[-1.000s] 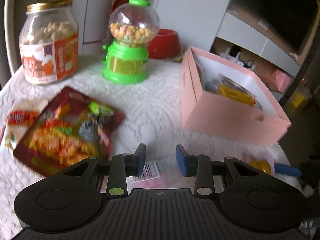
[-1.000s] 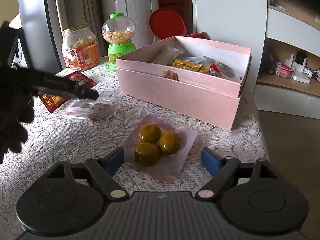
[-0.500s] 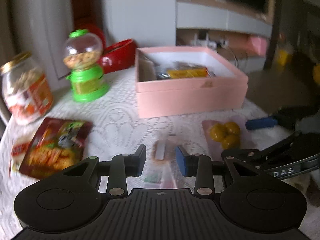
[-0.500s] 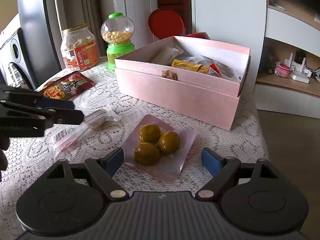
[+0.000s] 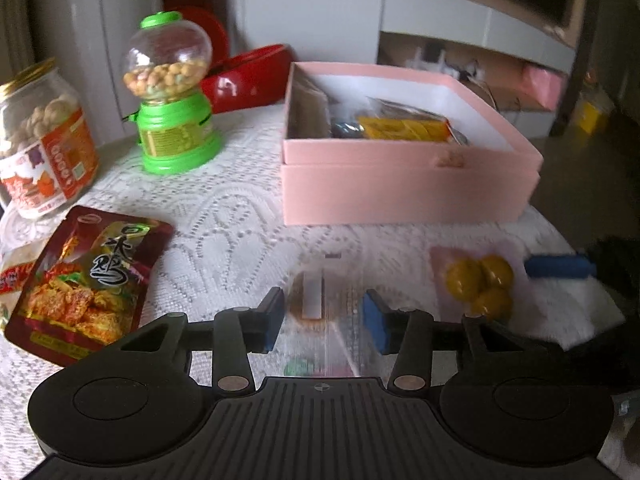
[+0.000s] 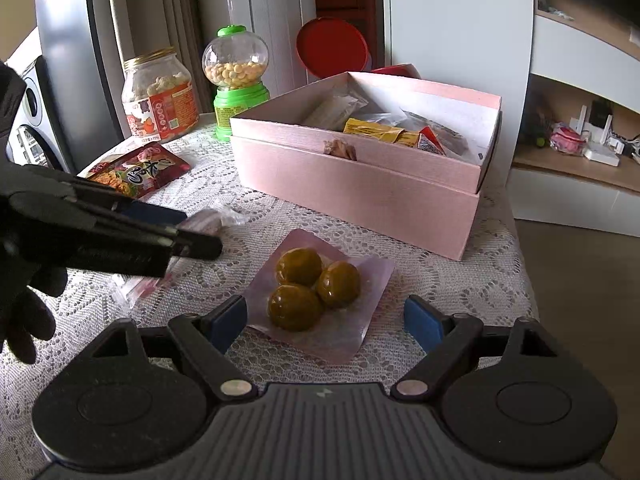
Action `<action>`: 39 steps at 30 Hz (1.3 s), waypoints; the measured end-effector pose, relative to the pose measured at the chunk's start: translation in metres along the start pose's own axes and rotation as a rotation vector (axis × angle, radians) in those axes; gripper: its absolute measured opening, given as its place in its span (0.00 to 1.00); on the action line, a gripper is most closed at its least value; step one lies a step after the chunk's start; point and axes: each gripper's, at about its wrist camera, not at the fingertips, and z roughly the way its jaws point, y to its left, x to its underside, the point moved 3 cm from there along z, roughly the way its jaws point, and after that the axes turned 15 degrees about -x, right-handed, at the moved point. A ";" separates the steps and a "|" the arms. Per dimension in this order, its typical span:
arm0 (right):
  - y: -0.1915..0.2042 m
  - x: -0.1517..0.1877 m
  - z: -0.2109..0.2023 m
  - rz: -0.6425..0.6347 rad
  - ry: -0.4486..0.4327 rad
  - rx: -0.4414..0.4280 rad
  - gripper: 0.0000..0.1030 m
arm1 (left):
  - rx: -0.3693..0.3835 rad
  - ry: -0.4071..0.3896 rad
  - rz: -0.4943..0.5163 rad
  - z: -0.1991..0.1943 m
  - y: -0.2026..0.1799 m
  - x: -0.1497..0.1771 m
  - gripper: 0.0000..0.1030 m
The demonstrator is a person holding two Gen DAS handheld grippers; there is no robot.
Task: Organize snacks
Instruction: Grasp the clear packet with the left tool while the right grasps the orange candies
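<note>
Left wrist view: left gripper [image 5: 324, 320] jaws opening, clear packet [image 5: 320, 300] between them, released short of box [image 5: 400, 196]. Right gripper [image 6: 324, 320] wide, empty, straddling plum pack [image 6: 316, 288].

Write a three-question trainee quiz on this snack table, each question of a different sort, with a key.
1. True or false: the pink box already holds snacks.
2. The pack of round yellow-brown pieces lies between the fingers of which gripper? A) left B) right C) neither
3. Fill in: the left gripper, jaws opening, has a ____ wrapped snack between its fingers.

Key:
1. True; a yellow packet and others lie inside.
2. B; the right gripper is open around it, not touching.
3. Clear.
</note>
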 end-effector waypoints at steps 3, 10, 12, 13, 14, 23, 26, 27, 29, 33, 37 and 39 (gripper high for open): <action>0.003 0.000 0.003 -0.016 0.016 0.004 0.89 | 0.004 -0.024 -0.047 0.002 0.004 0.001 0.45; 0.009 -0.004 0.011 -0.002 0.055 0.037 0.98 | -0.079 -0.071 -0.123 -0.008 0.016 0.017 0.42; 0.010 -0.006 0.013 0.025 0.052 0.057 0.98 | -0.091 -0.075 -0.142 -0.011 0.024 0.024 0.42; 0.010 -0.007 0.015 0.039 0.048 0.067 0.98 | -0.090 -0.081 -0.147 -0.014 0.026 0.027 0.42; 0.011 -0.008 0.017 0.052 0.047 0.080 1.00 | -0.088 -0.087 -0.152 -0.016 0.029 0.030 0.42; 0.034 -0.012 0.027 -0.033 0.049 0.025 0.88 | -0.091 -0.113 -0.161 -0.019 0.031 0.037 0.43; 0.037 -0.008 0.023 -0.082 0.069 -0.020 0.87 | -0.082 -0.113 -0.170 -0.019 0.032 0.037 0.43; 0.036 -0.006 0.020 -0.099 0.077 -0.031 0.87 | -0.077 -0.113 -0.175 -0.019 0.033 0.038 0.43; 0.033 -0.005 0.015 -0.115 0.095 -0.041 0.88 | -0.068 -0.114 -0.183 -0.018 0.035 0.038 0.44; 0.019 -0.003 0.004 -0.090 0.122 -0.052 0.92 | -0.063 -0.116 -0.188 -0.019 0.035 0.039 0.44; 0.013 0.002 0.000 -0.075 0.143 -0.045 1.00 | -0.071 -0.117 -0.179 -0.019 0.034 0.039 0.44; 0.012 0.004 -0.001 -0.060 0.134 -0.034 1.00 | -0.078 -0.117 -0.172 -0.020 0.032 0.039 0.45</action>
